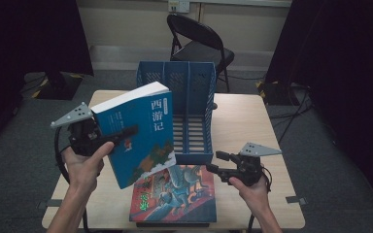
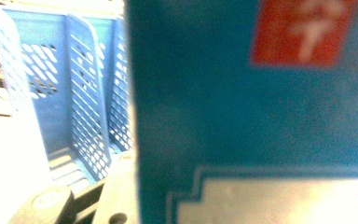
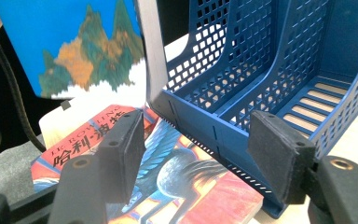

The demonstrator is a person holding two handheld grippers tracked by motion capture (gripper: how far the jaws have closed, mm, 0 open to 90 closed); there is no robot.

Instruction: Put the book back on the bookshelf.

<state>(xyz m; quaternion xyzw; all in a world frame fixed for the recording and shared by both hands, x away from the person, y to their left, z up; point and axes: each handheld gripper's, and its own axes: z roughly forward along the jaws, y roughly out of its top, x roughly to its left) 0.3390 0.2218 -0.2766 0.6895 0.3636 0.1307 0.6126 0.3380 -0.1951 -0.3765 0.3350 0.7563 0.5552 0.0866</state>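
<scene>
Left hand-held gripper (image 1: 108, 137) clamped on the blue book (image 1: 138, 133), one jaw lying across the front cover, the other behind it. The book was lifted clear of the desk (image 1: 243, 121), upright and tilted, its lower corner above the second book (image 1: 175, 194). It sat just left of the blue file rack (image 1: 184, 111), in front of the rack's left compartment and not inside it. In the left gripper view the blue cover (image 2: 251, 116) stood close to the lens, with the rack's perforated dividers (image 2: 88, 107) to its left.

Right hand-held gripper (image 1: 214, 162) rested near the rack's front right corner, jaws spread with nothing gripped between them. In the right gripper view its pads (image 3: 123, 149) stood well apart, framing the rack's front edge (image 3: 223, 126) and the second book (image 3: 177, 177).

The second book lay flat on the desk, front cover up, against the front of the rack. A folding chair (image 1: 199, 43) stood behind the desk.
</scene>
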